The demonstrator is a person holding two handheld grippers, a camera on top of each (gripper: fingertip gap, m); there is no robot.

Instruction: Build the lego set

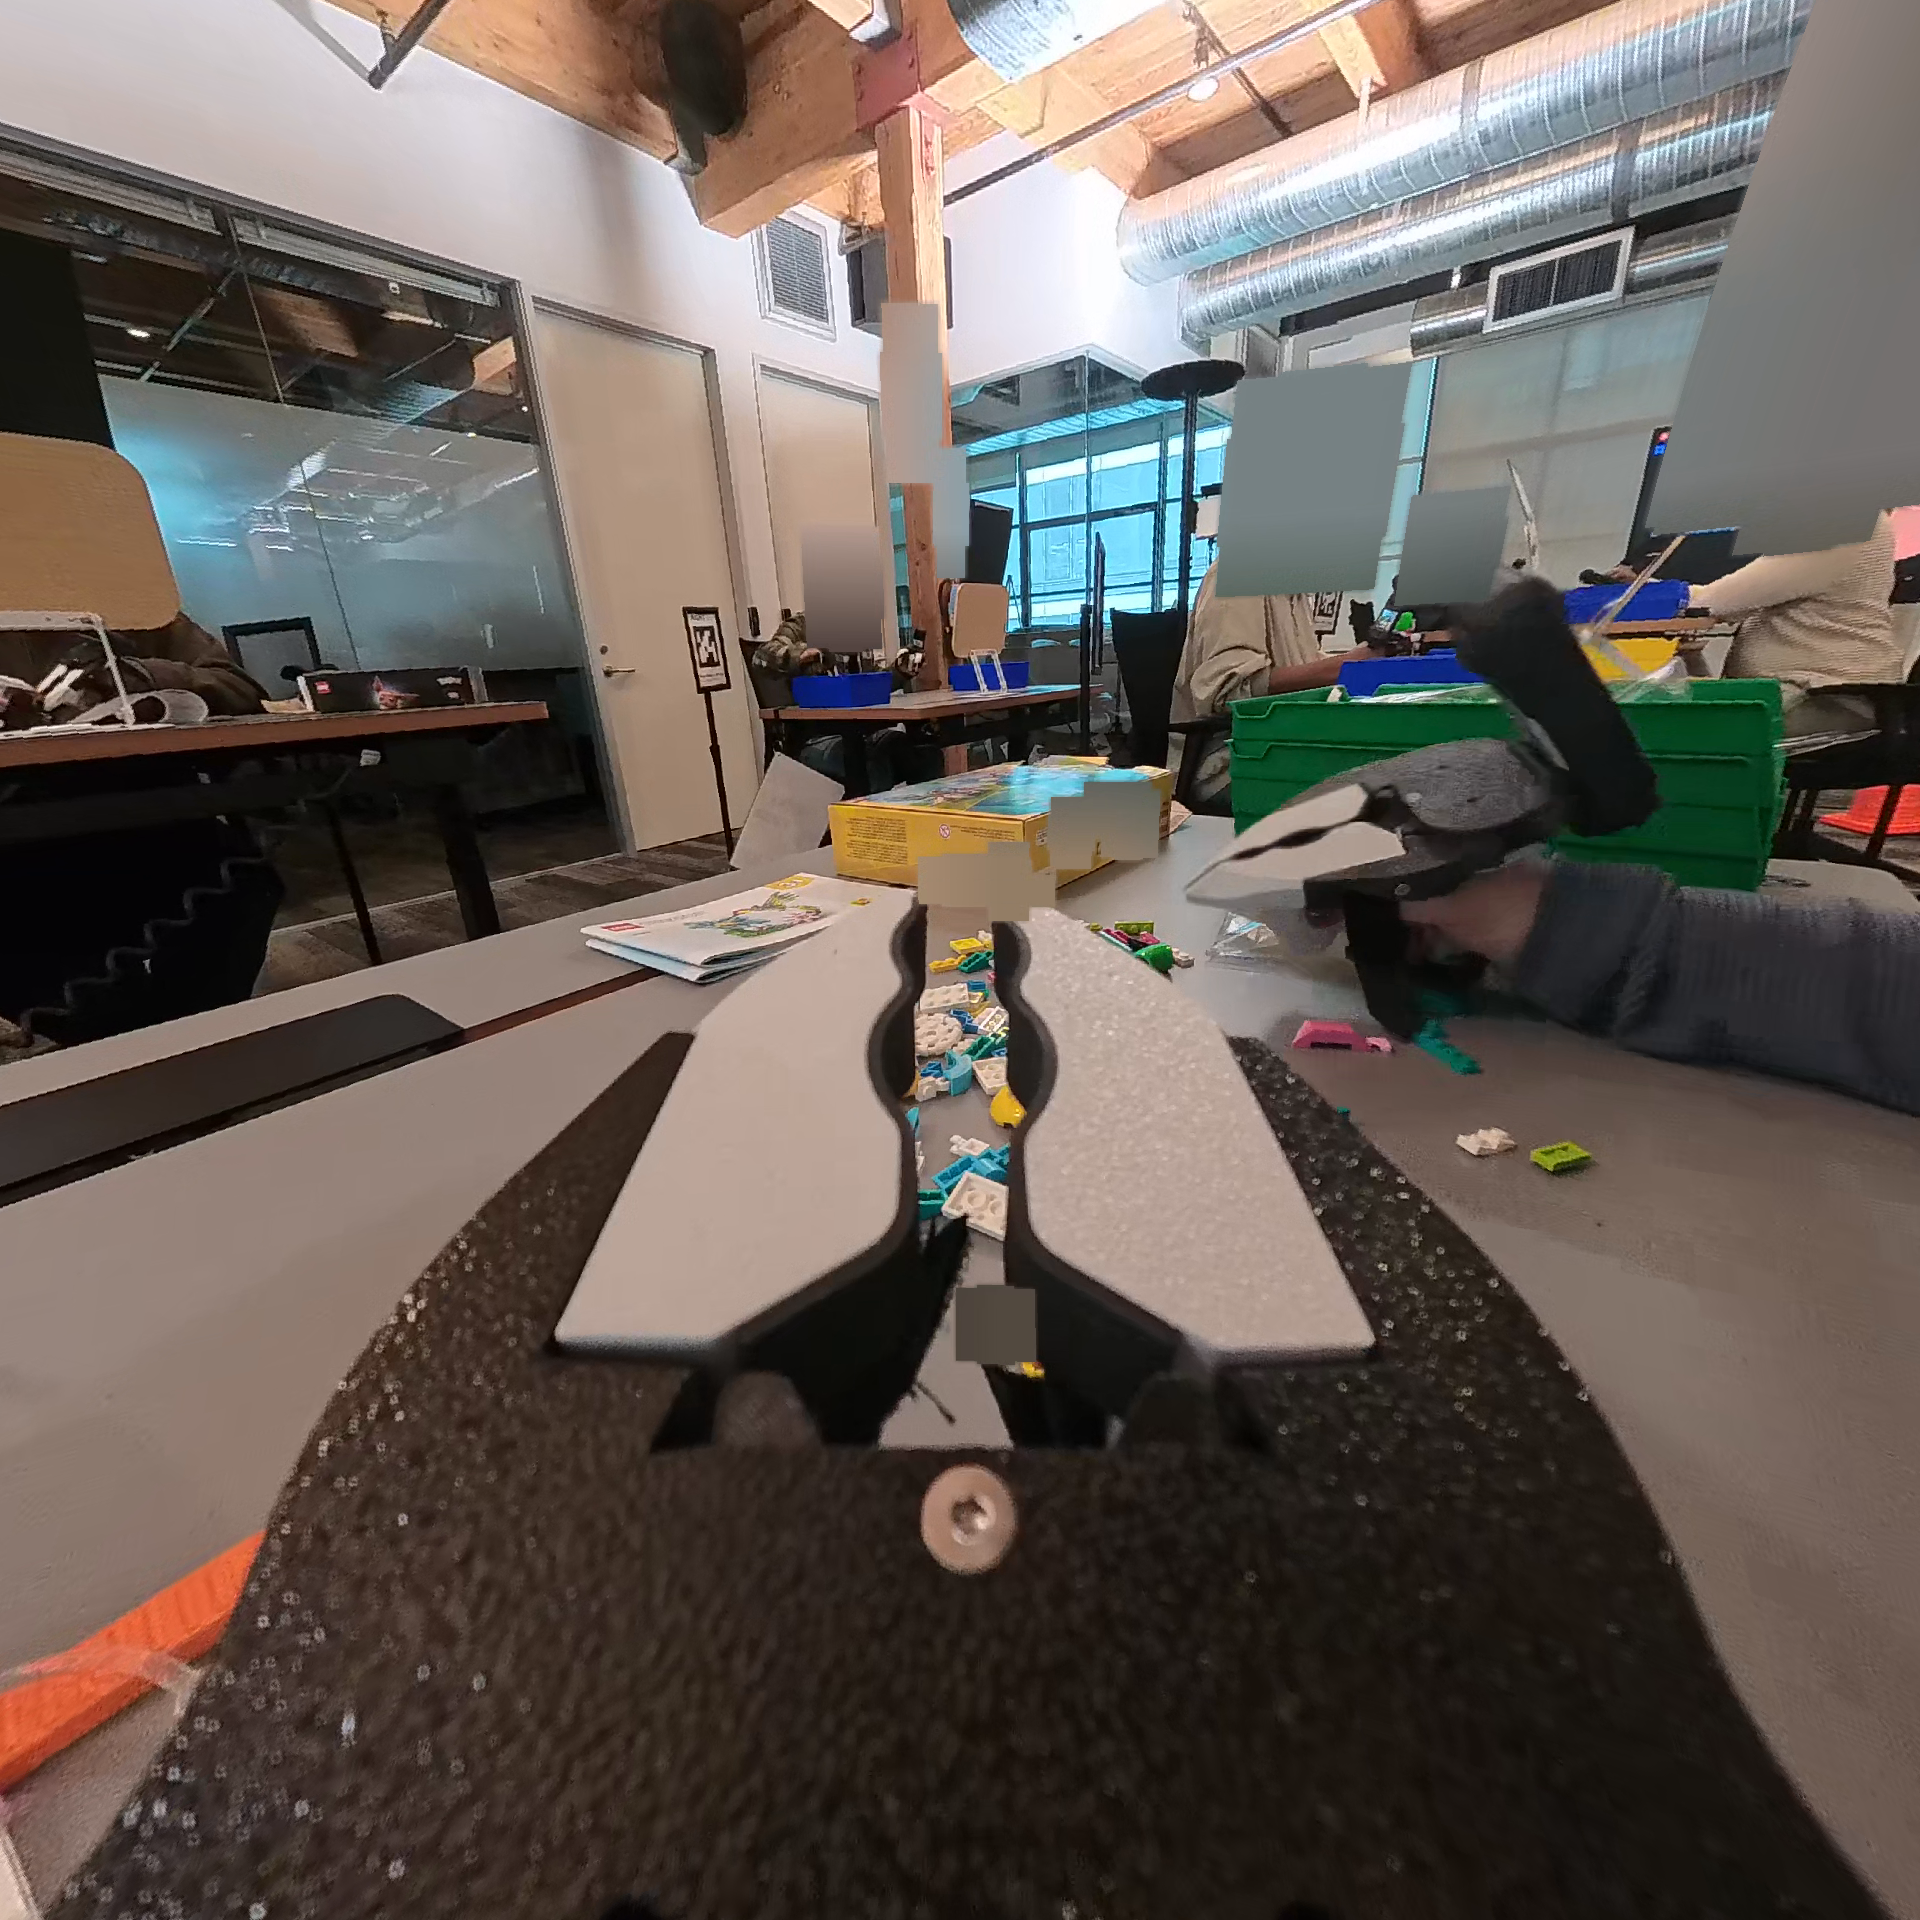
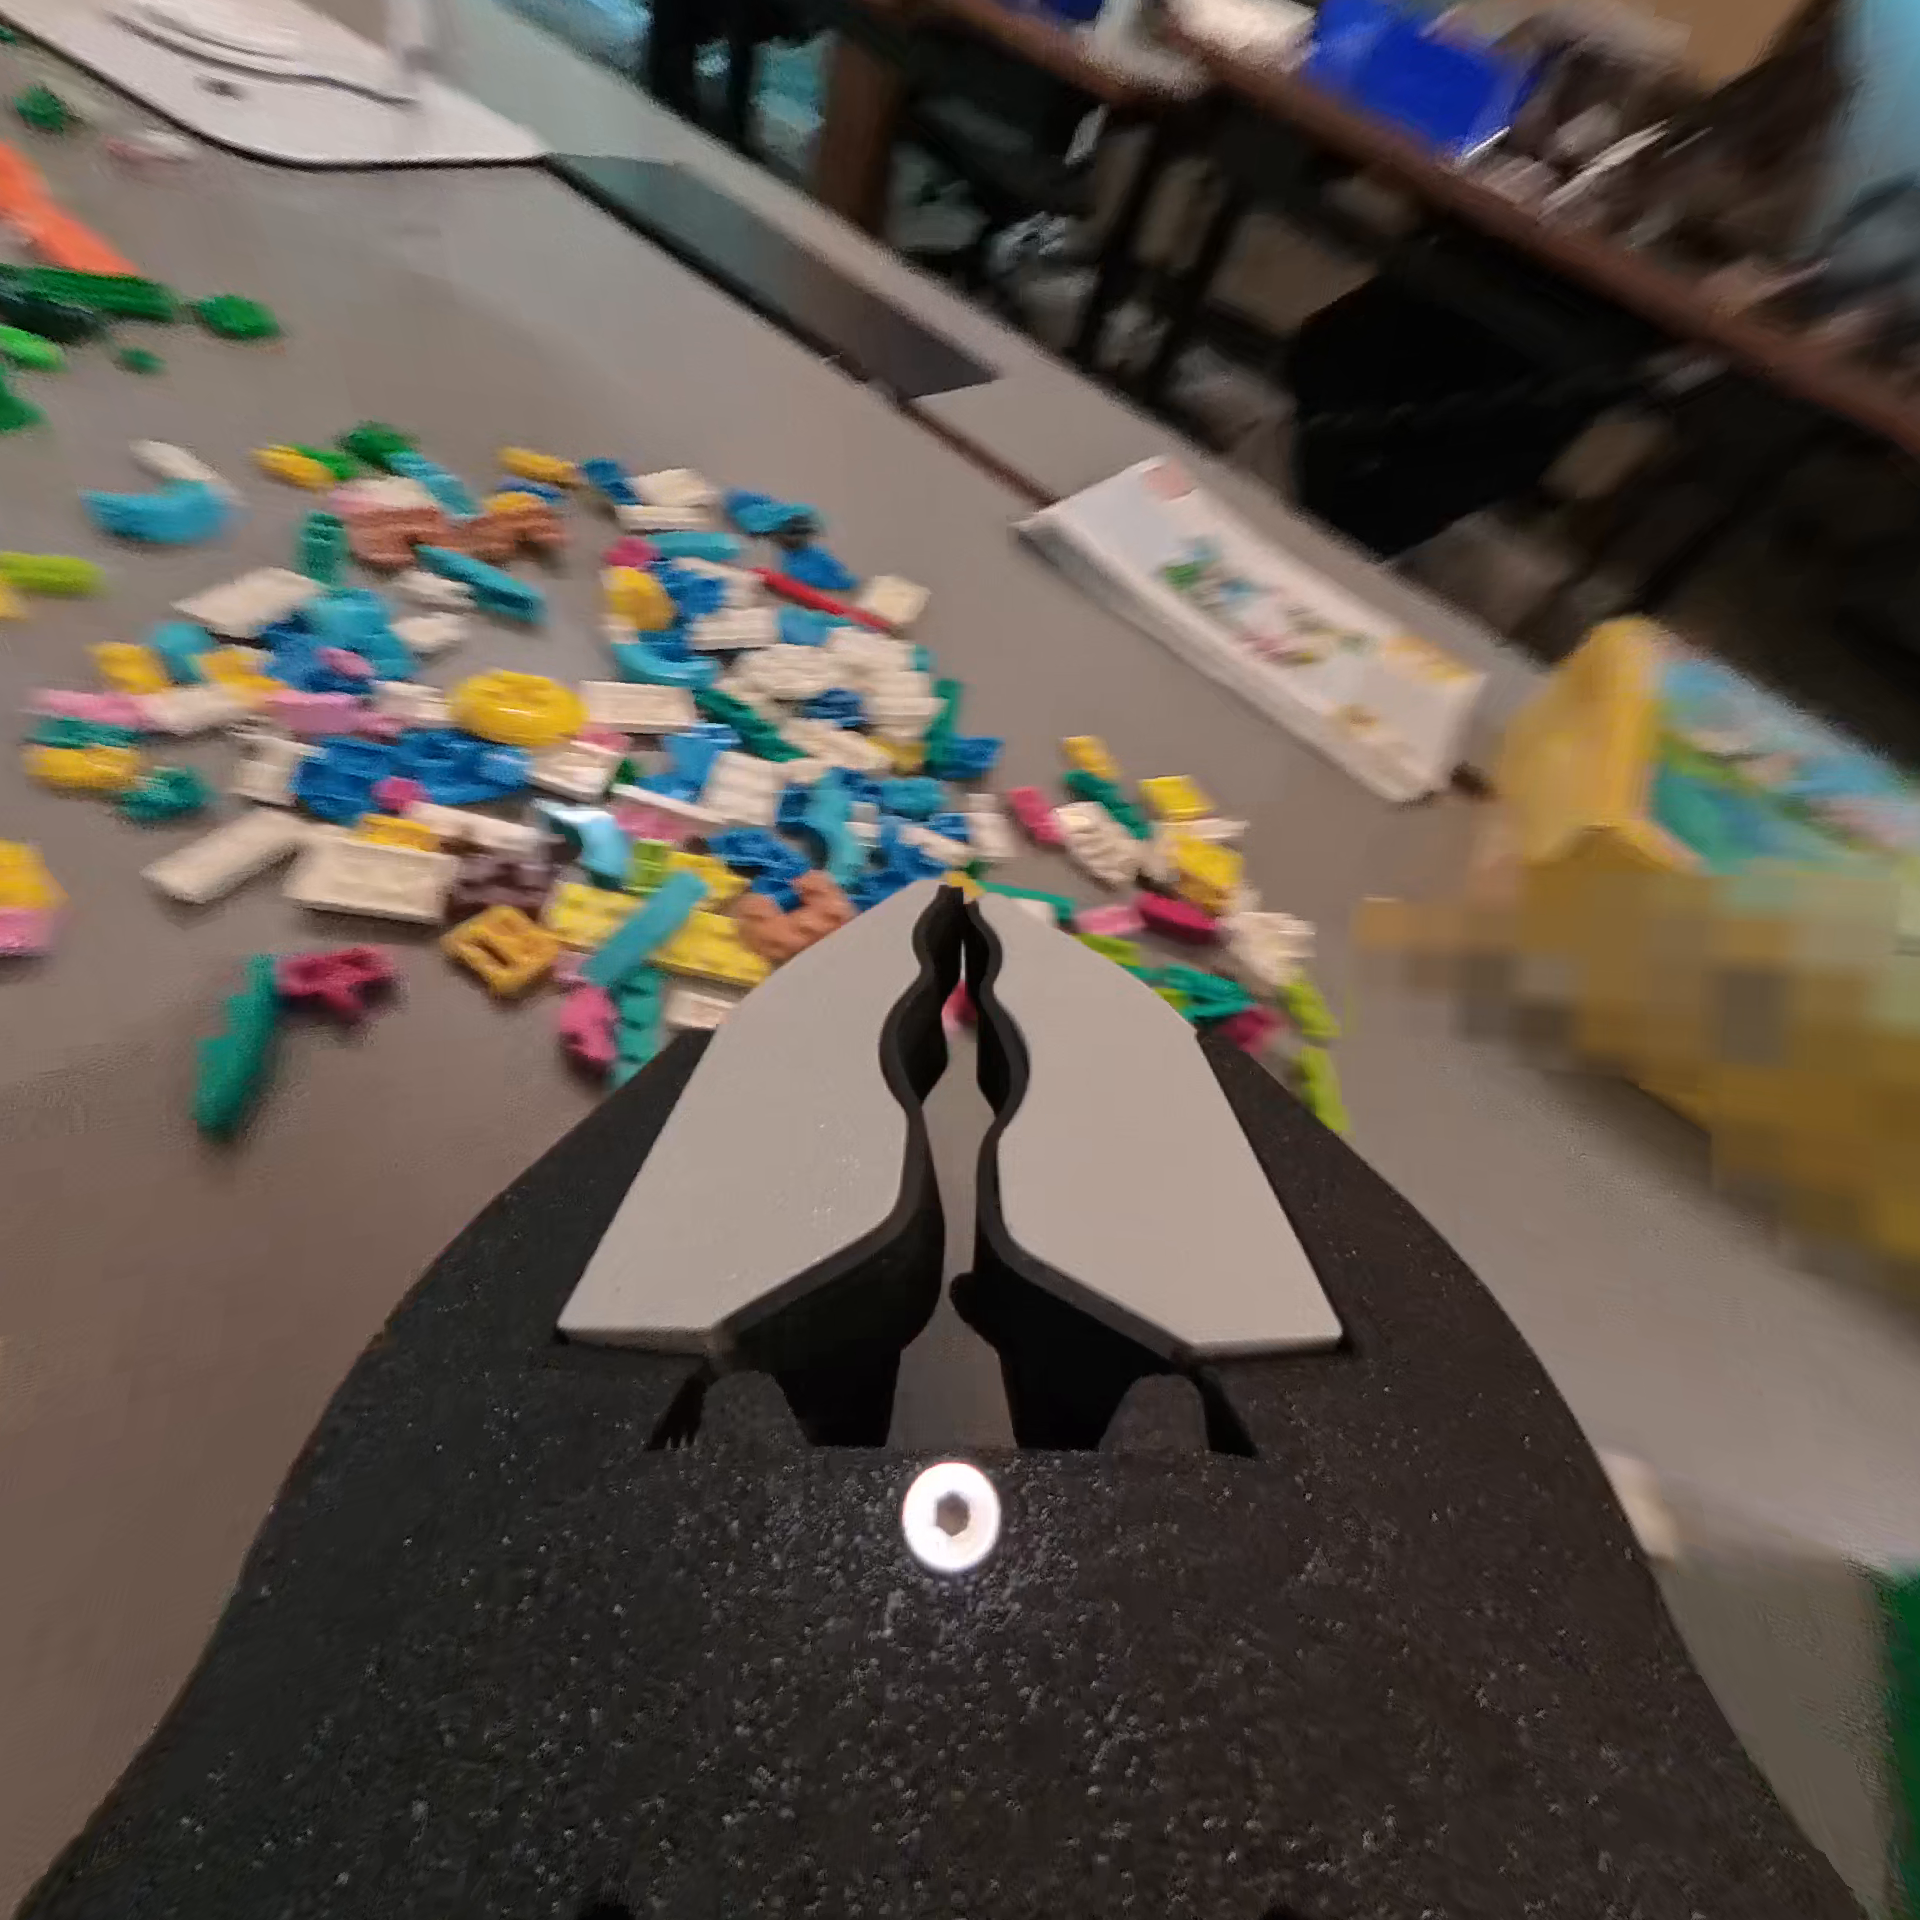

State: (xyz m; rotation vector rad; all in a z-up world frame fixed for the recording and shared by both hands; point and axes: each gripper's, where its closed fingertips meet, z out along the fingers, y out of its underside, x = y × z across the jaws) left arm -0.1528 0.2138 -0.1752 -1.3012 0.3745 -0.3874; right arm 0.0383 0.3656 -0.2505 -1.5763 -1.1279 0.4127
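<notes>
A pile of loose Lego pieces [image 1: 961,1039] in white, blue, teal, yellow and pink lies on the grey table [image 1: 312,1195]. My left gripper [image 1: 964,920] hovers low over the near side of the pile, jaws a little apart and empty. My right gripper [image 2: 961,896] is shut above the right edge of the pile [image 2: 623,727]; the view is blurred, and a yellow speck at its tips cannot be told as held. It also shows in the left wrist view [image 1: 1195,888], held by a hand in a grey sleeve [image 1: 1714,977].
An instruction booklet [image 1: 727,925] and the yellow set box [image 1: 997,821] lie beyond the pile. Stacked green bins [image 1: 1662,748] stand at the back right. A pink brick [image 1: 1330,1034], a white piece [image 1: 1486,1141] and a lime piece [image 1: 1558,1155] lie apart. An orange part [image 1: 125,1652] is near left. The gap from one gripper's tips to the other's is roughly 25 cm.
</notes>
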